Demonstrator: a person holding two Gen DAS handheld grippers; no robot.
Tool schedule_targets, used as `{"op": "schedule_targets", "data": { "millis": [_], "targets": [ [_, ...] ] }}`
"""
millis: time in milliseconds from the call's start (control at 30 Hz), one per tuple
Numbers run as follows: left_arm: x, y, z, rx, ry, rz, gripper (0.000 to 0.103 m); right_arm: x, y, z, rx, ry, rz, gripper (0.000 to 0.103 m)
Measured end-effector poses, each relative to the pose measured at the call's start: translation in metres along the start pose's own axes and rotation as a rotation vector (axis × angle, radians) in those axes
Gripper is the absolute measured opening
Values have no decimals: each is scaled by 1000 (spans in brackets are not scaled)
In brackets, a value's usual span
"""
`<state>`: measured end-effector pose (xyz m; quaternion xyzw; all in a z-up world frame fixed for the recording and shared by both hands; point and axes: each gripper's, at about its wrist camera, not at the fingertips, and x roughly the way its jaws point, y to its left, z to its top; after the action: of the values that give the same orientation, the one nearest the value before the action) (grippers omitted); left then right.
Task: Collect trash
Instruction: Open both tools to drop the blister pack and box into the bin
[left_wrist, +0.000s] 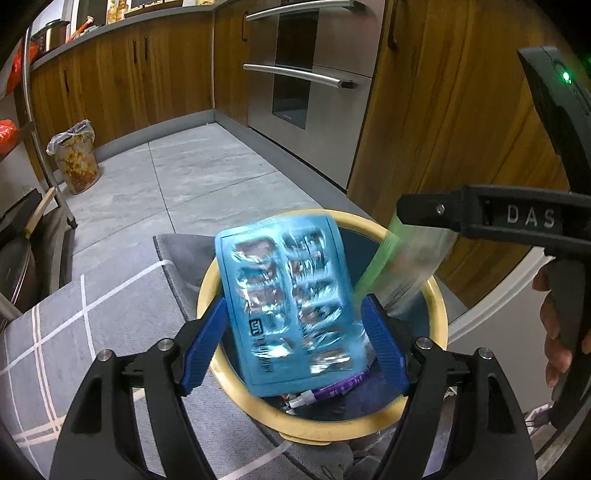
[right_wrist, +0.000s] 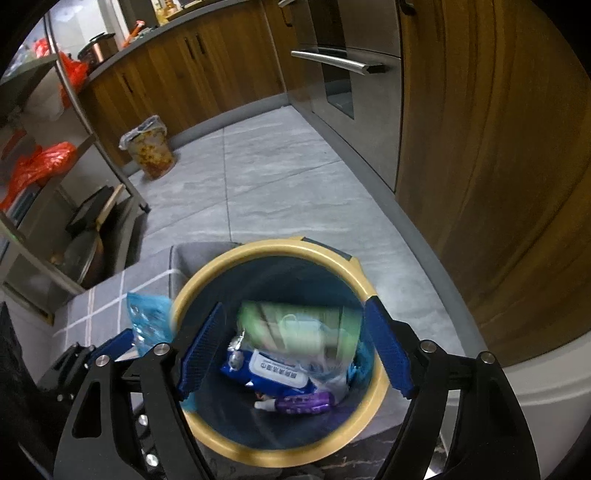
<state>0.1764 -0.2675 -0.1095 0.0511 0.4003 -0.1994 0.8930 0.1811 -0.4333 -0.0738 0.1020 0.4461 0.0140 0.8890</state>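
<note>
Trash sits piled in a round bin (right_wrist: 221, 448) with a tan rim and a dark blue inside, standing on a grey cloth with white check lines (left_wrist: 55, 332) at the edge of a grey tiled kitchen floor (left_wrist: 207, 177). Inside the bin, the right wrist view shows a blue-and-white wet-wipe pack (right_wrist: 271, 373) with a white flap label printed in characters too small to read, a purple tube with a white cap (right_wrist: 299, 402) lying at the bottom, and clear crumpled plastic beside them.

A blue blister sheet (left_wrist: 291, 306) with empty, crushed clear pockets hangs over the bin mouth between the spread blue pads of the left tool (left_wrist: 295, 343); its edges are motion-blurred, the pads do not appear to press on it, and a short dark print along its lower left edge cannot be read. A green and clear wrapper (right_wrist: 299, 326), also blurred, hangs over the bin opening between the wide-apart pads of the right tool (right_wrist: 295, 347), which do not clamp it either. Seen from the left wrist, the right tool's black body carries the raised letters "DAS", and a green light glows on it.

Farther off, a second bin with a floral pattern and a plastic liner (left_wrist: 75, 158) stands by the wooden cabinets.
</note>
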Motion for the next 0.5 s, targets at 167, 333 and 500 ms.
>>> {"op": "schedule_targets", "data": {
  "millis": [167, 333, 500],
  "targets": [
    [-5, 2, -1, 3, -10, 21, 86, -3, 1, 3, 10, -6, -3, 82],
    [-14, 10, -4, 0, -6, 42, 89, -12, 2, 1, 20, -19, -11, 84],
    [-36, 14, -11, 9, -14, 53, 89, -29, 4, -11, 36, -18, -13, 84]
  ]
}}
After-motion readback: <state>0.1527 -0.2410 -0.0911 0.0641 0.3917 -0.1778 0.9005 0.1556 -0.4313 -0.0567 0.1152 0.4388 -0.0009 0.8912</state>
